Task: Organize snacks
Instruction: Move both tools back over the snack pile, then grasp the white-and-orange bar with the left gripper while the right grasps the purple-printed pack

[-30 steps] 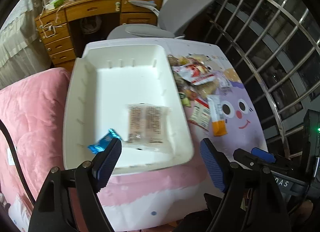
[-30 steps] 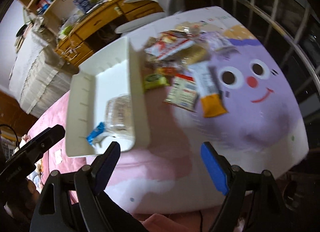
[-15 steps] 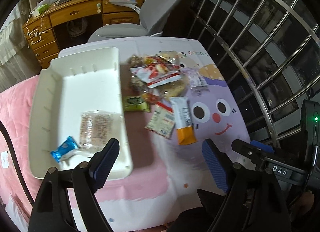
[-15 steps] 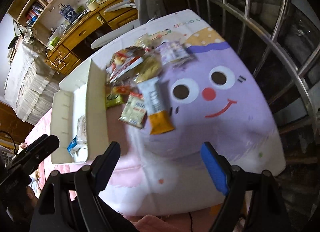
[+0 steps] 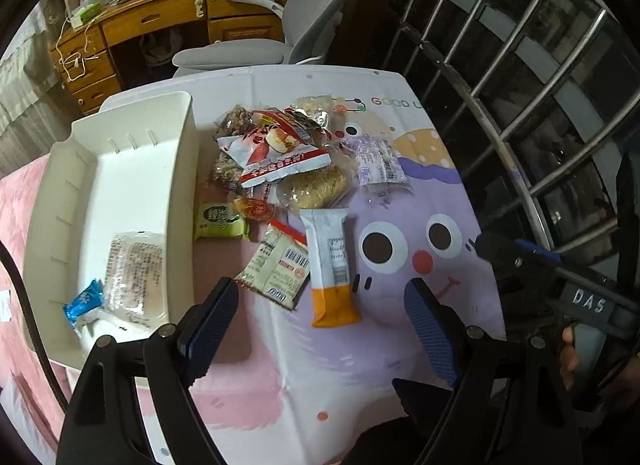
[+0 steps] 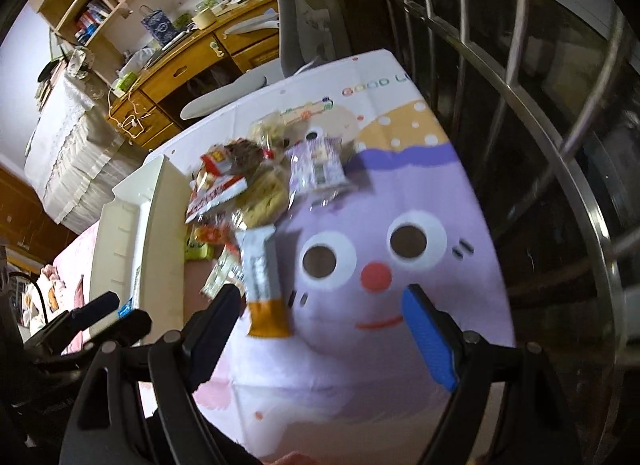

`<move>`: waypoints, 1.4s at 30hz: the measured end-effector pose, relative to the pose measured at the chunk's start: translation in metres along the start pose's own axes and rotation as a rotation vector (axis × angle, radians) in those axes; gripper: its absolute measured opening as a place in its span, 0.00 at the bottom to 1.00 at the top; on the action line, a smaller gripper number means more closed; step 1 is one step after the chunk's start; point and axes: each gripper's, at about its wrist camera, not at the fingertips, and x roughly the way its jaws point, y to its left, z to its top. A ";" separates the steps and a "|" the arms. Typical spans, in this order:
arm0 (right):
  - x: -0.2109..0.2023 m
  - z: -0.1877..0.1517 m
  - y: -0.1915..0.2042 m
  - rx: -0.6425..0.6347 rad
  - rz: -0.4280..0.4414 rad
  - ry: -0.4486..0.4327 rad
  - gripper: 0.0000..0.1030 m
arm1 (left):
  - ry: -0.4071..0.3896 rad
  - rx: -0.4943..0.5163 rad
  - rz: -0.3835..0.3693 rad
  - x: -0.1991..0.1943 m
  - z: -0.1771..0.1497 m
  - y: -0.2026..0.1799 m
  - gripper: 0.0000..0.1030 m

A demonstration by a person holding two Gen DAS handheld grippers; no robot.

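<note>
My left gripper (image 5: 320, 329) is wide open with nothing in it. My right gripper (image 6: 320, 329) is wide open and empty too. Both hang above the table and point down at it.

The snack I would pick next is the white and orange bar (image 5: 332, 265). It lies just ahead of my left gripper, right in the gap between the two blue pads. Its long side runs away from me, with the orange end closest to me. So the pads stand on either side of its narrow width, which is good for a pinch. In the right view the bar (image 6: 262, 277) sits far over by the left finger, so I think my left hand is the better one for it. That view is a bit blurry, so I am not fully sure.

The white bin (image 5: 180, 169) is to the left of the snack pile (image 5: 280, 153). A clear pack (image 5: 134, 273) and a small blue pack (image 5: 82, 303) lie inside it.

The tablecloth (image 5: 400, 193) has a purple smiley face on it. Behind the table are a grey chair (image 5: 304, 21) and a wooden desk (image 5: 160, 17). Metal bars (image 5: 520, 77) run along the right.
</note>
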 end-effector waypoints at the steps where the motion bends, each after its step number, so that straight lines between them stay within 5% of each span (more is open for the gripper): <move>1: 0.003 0.006 -0.003 -0.013 0.010 -0.007 0.81 | 0.002 -0.007 0.003 0.005 0.001 -0.001 0.81; 13: 0.058 0.055 -0.009 -0.133 0.060 -0.132 0.81 | 0.124 -0.001 0.071 0.073 0.010 -0.009 0.81; 27: 0.138 0.066 0.004 -0.290 0.053 -0.179 0.81 | 0.240 0.053 0.117 0.142 0.010 -0.021 0.80; 36: 0.163 0.067 0.006 -0.337 0.046 -0.180 0.79 | 0.250 0.038 0.135 0.165 0.008 -0.019 0.70; 42: 0.172 0.067 0.010 -0.357 0.044 -0.166 0.67 | 0.225 0.059 0.156 0.170 0.014 -0.025 0.53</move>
